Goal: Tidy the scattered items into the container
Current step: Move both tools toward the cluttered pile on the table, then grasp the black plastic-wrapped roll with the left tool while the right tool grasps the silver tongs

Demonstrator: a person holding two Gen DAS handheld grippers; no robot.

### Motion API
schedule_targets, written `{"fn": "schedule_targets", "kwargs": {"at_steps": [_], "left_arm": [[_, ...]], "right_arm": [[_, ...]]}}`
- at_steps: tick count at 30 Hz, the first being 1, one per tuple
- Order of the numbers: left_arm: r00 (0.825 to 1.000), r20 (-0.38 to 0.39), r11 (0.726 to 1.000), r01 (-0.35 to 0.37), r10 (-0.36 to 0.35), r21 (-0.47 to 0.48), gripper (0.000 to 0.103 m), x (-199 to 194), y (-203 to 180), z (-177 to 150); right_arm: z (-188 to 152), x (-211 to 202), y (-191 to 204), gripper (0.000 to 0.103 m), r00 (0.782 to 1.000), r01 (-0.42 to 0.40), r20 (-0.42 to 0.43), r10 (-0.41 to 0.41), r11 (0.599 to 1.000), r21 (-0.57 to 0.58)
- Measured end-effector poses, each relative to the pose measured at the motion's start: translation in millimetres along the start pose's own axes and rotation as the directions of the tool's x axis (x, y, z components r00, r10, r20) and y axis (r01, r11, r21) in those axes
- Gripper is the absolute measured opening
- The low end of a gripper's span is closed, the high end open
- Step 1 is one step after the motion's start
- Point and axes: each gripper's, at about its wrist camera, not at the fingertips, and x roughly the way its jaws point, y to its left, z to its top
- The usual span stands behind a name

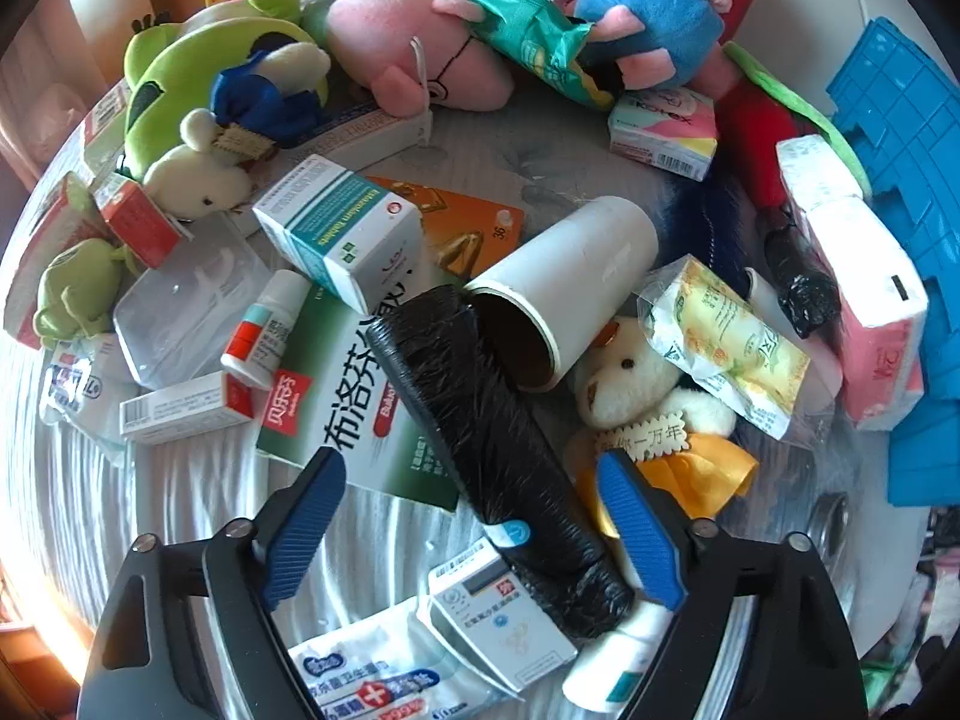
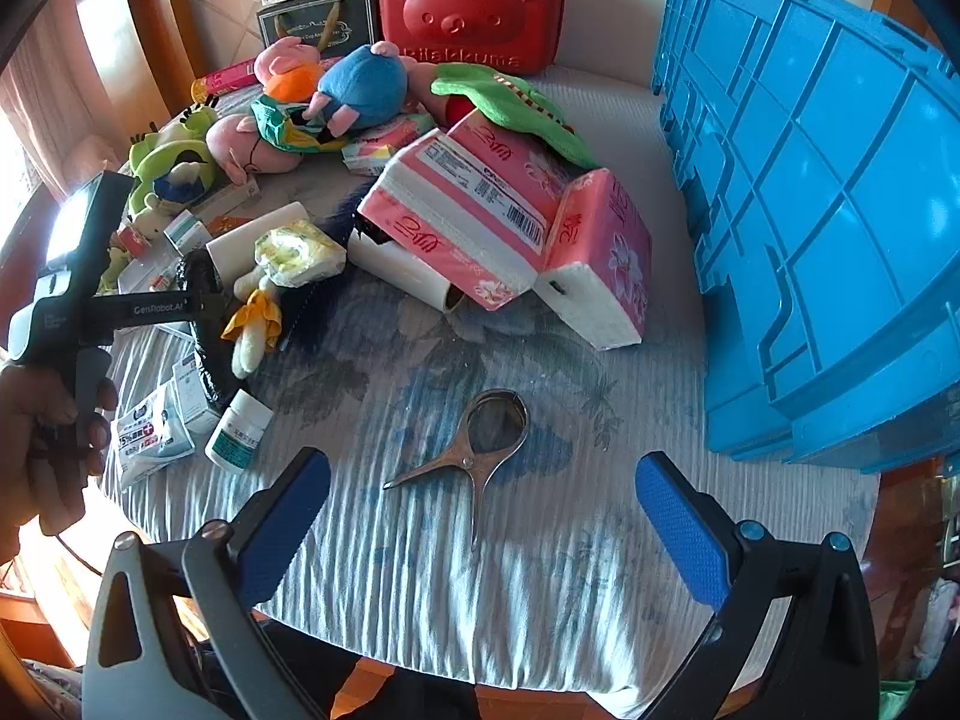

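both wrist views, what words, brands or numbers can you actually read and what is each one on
"kotex": small pastel box
"36": orange card
"布洛芬": green and white medicine box
"贝乐芬": red tag on that same box
"一万年": tag on the white teddy bear
"GenRobot.AI": arm of the left gripper
"Rilakkuma": red bear case, partly hidden
Wipes pack, pink tissue packs, barcodes, other boxes: too small or blurred.

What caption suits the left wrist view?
Left gripper straddles a black plastic-wrapped roll among scattered medicine boxes and plush toys, pads not yet pressing.
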Motion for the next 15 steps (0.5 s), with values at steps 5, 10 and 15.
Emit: {"fn": "schedule_targets", "kwargs": {"at_steps": [5,10,15], "left_arm": [[0.999,-0.021,1.000,-0.026,0.026,0.008,0.067,7.7,-1.4,5.3],[0.999,-0.026,1.000,-0.020,0.020,0.013,0.065,8.1,-2.1,6.0],[1.000,0.002,0.999,0.012,-0.012,0.048,0.047,0.0,-7.1,5.7]], "right_arm": [[-1.3,8.8,4.4,0.103,1.000,-0.009,-0.008,0.009,1.000,0.012],[-1.8,19.9,4.1,0.103,1.000,-0.009,-0.015,0.009,1.000,0.021],[-3.9,42.7,-3.7,0.103,0.998,-0.007,-0.055,0.011,0.996,0.084]]}}
